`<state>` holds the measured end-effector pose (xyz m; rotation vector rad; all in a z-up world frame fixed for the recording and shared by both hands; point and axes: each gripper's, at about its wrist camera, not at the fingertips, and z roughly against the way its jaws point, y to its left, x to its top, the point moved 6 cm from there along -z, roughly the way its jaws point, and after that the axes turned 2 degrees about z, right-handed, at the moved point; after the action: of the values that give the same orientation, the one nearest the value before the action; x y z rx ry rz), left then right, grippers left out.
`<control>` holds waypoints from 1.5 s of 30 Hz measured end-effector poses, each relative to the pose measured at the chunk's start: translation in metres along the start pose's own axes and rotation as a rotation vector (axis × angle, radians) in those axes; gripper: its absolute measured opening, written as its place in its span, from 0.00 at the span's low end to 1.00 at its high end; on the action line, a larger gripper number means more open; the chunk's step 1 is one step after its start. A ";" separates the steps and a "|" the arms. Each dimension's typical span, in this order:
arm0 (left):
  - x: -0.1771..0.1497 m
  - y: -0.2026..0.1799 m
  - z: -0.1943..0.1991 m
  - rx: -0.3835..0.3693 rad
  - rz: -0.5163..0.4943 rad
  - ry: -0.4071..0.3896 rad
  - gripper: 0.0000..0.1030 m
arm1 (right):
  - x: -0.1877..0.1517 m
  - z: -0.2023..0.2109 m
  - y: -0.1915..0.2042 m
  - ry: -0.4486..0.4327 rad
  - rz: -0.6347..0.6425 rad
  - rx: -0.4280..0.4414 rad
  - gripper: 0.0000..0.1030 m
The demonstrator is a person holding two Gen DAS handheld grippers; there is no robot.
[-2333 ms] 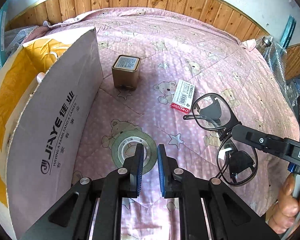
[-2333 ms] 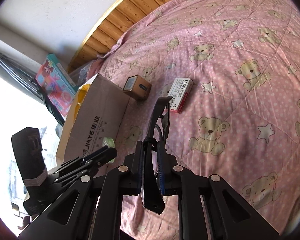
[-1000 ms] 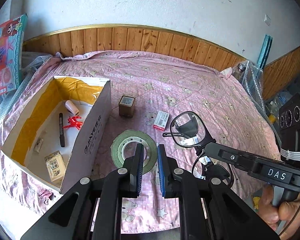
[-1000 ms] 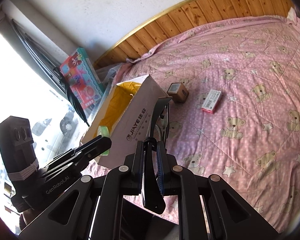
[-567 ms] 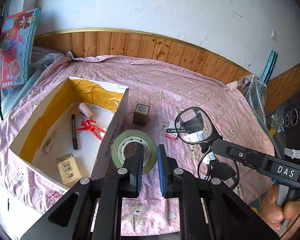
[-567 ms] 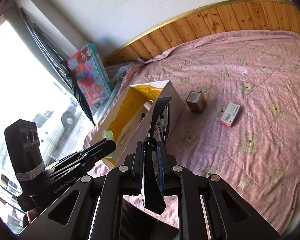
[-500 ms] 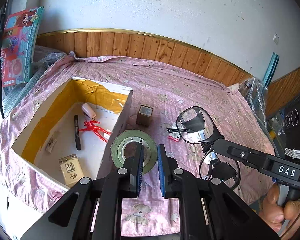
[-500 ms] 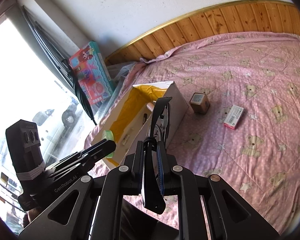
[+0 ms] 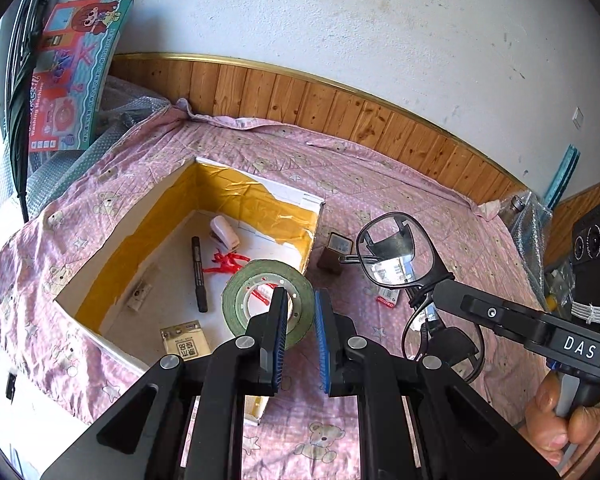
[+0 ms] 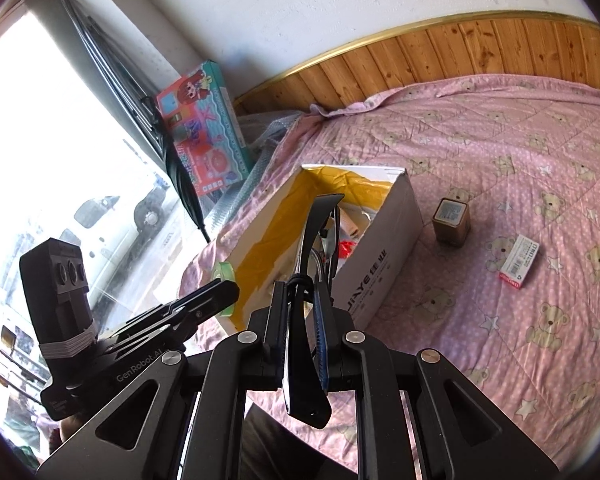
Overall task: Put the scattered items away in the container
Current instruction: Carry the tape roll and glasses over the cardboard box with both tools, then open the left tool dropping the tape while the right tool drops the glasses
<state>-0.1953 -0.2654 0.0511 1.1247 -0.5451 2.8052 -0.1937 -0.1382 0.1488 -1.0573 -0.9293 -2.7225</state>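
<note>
Tape roll (image 9: 267,304), a flat green ring with a pale core pierced by small holes, is hanging pinched by its wall between the blue pads of the left gripper (image 9: 300,330), one finger passing through the core and the other lying outside the ring; it is sitting in the air above the 3 o'clock part of the open cardboard box (image 9: 112,236), clear of the floor. The box is resting on the pink bear-print quilt (image 9: 400,196), its inner walls lined with yellow tape, and is holding a black marker (image 9: 199,276), a small white stapler-like item (image 9: 224,236), a red twisted piece (image 9: 226,262) and a tan printed packet (image 9: 186,345). Black-framed glasses (image 9: 396,252) are being gripped at the bridge area by the right gripper (image 10: 303,328), whose jaws are closed narrowly on the frame; in the left wrist view they are hanging at 3 o'clock of the tape roll, one lens up and one down, and in the right wrist view a folded temple is pointing toward the box opening. Outside the box, at its 3 o'clock side, a small brown tin (image 10: 452,220) is standing upright on the quilt, and a white-and-red flat carton (image 10: 519,261) is lying well apart from it further toward 3 o'clock. A hand (image 9: 560,424) is showing at 4 o'clock, wrapping the right gripper's handle.
</note>
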 end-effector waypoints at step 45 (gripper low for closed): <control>0.048 0.138 -0.089 0.062 0.260 0.166 0.14 | 0.050 -0.188 0.017 0.230 0.092 -0.031 0.13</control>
<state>-0.3155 -0.3661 -0.0166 0.8756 -0.6342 3.1202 -0.3377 -0.2510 0.0800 -0.7496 -0.7842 -2.7159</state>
